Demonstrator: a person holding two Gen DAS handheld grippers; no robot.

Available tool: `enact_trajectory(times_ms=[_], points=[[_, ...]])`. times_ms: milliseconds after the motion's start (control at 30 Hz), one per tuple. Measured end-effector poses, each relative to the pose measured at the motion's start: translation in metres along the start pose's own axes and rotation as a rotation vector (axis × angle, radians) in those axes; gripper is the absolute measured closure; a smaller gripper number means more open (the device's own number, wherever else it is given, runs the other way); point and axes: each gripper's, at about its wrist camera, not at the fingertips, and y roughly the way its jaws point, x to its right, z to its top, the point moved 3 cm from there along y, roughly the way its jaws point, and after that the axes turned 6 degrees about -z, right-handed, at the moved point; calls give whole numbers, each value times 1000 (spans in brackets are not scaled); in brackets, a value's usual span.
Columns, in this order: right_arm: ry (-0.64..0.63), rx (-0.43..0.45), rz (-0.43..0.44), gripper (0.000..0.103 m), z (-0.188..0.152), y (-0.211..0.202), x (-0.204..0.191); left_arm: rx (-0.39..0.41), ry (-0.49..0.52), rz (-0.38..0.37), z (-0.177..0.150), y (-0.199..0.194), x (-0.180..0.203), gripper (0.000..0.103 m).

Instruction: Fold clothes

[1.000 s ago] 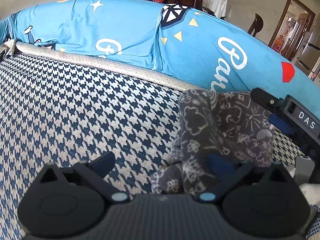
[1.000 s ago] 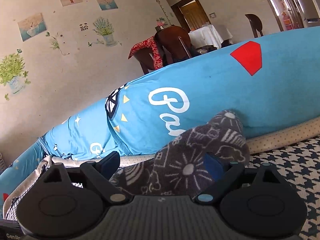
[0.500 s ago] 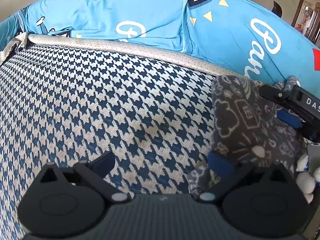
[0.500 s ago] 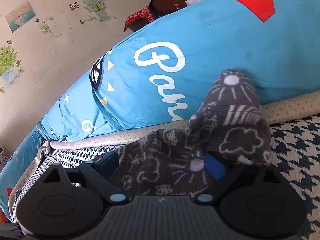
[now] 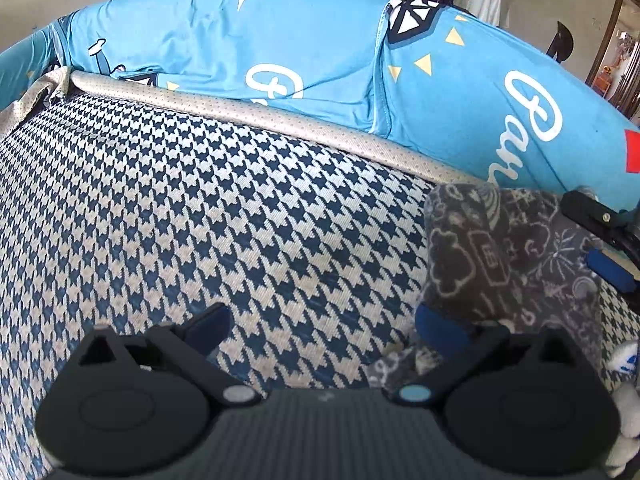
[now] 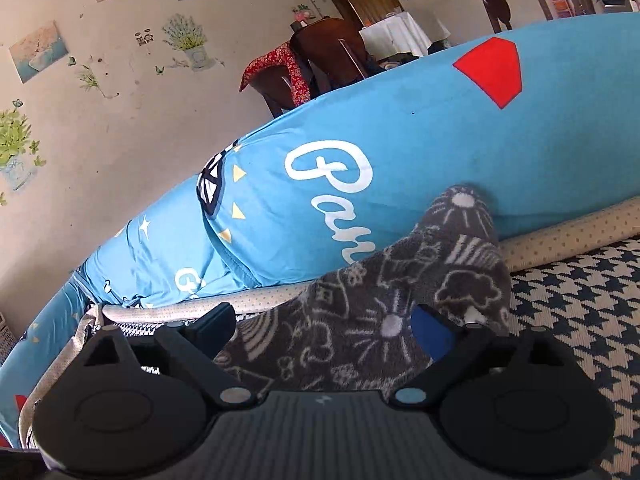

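While both grippers' fingers stand wide apart, left gripper [image 5: 320,326] empty, right gripper [image 6: 324,330] straddling it, the grey doodle-printed fleece garment [image 6: 380,320] lies bunched against the blue printed sofa cushion [image 6: 400,168].

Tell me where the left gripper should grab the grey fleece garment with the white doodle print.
Grip the free upper left corner of the grey fleece garment with white doodles, coming from the houndstooth cover side. That edge stands raised and unobstructed; the right gripper sits at the opposite side.
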Motion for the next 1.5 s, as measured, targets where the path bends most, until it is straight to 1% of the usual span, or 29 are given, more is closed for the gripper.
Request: enact_trajectory(times_ms=[167, 300, 433, 533, 600, 700, 800, 867, 933, 1033, 1167, 1233, 1300, 1367, 1433, 1500], points=[[-102, -26, -66, 7, -19, -34, -9, 0, 21, -47, -6, -12, 5, 0], [-97, -34, -106, 7, -37, -68, -8, -1, 59, -62, -14, -15, 12, 0], [-86, -10, -151, 7, -62, -107, -11, 21, 97, -55, -19, -18, 16, 0], [-106, -14, -152, 7, -79, -131, -16, 41, 143, -39, -21, -16, 20, 0], [-122, -24, -133, 7, -88, -143, -22, 48, 162, -25, -22, -13, 21, 0], [-146, -59, -106, 7, -101, -155, -30, 39, 156, 4, -24, -7, 17, 0], [-183, -111, -108, 7, -115, -161, -38, 21, 146, 30, -26, 1, 11, 0], [-210, -130, -111, 7, -123, -165, -44, 12, 144, 46, -27, 7, 8, 0], [-241, -131, -101, 7, -129, -171, -51, 3, 139, 64, -28, 13, 3, 0], [-289, -127, -95, 7, -139, -181, -60, -14, 123, 67, -29, 23, -3, 0], [-309, -136, -70, 9, -154, -195, -65, -14, 118, 79, -28, 20, -4, 0], [-314, -143, -43, 14, -161, -201, -68, -5, 126, 91, -29, 11, -3, 0], [-321, -141, -41, 18, -167, -207, -70, 6, 126, 82, -30, 0, -4, 0], [-322, -144, -39, 27, -174, -211, -70, 24, 120, 62, -32, -13, -7, 0], [-320, -157, -35, 38, -180, -212, -71, 34, 105, 39, -37, -27, -11, 0], [-329, -165, -35, 44, -186, -211, -74, 41, 87, 14, -43, -40, -16, 0]])
